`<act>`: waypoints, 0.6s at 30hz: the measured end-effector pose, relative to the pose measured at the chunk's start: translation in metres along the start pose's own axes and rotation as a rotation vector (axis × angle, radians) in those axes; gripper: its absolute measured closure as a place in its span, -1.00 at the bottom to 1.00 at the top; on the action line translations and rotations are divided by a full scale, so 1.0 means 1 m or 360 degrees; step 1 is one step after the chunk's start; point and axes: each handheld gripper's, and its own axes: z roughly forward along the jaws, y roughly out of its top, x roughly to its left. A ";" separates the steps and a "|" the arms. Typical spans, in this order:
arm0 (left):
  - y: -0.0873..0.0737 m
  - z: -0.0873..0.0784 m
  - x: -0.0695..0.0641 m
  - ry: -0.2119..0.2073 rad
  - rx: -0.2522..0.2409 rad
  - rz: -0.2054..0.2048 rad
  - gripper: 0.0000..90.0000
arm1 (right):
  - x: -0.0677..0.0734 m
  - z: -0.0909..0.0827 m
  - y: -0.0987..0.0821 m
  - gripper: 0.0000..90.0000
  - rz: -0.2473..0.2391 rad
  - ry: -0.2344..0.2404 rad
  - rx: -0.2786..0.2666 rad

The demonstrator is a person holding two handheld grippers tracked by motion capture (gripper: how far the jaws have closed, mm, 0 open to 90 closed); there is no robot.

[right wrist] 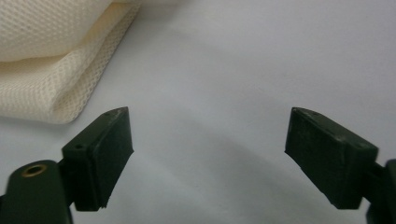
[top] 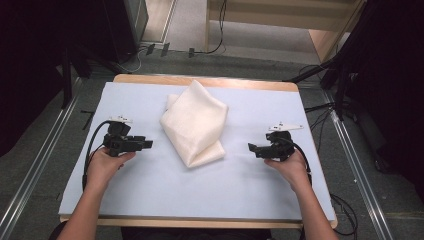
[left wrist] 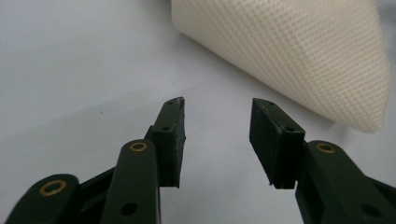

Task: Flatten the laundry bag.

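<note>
Cloth [top: 195, 123] lies folded, long axis running away from person.

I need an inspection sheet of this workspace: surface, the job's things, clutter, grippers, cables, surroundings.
Surface: table with wooden edge, covered by a pale sheet.
Job's things: folded cream cloth in the middle, lying loosely, touched by neither gripper.
Clutter: nothing seen.
Grippers: left gripper and right gripper both open, empty, pointing at the cloth from either side.
Cables: one black cable trails from each gripper; more lie on the floor.
Surroundings: grey floor, metal rails, dark stands.
</note>
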 end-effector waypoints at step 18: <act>0.000 -0.003 0.002 -0.0013 -0.0039 0.0018 0.02 | 0.005 0.010 0.008 0.05 -0.0024 -0.0001 0.0017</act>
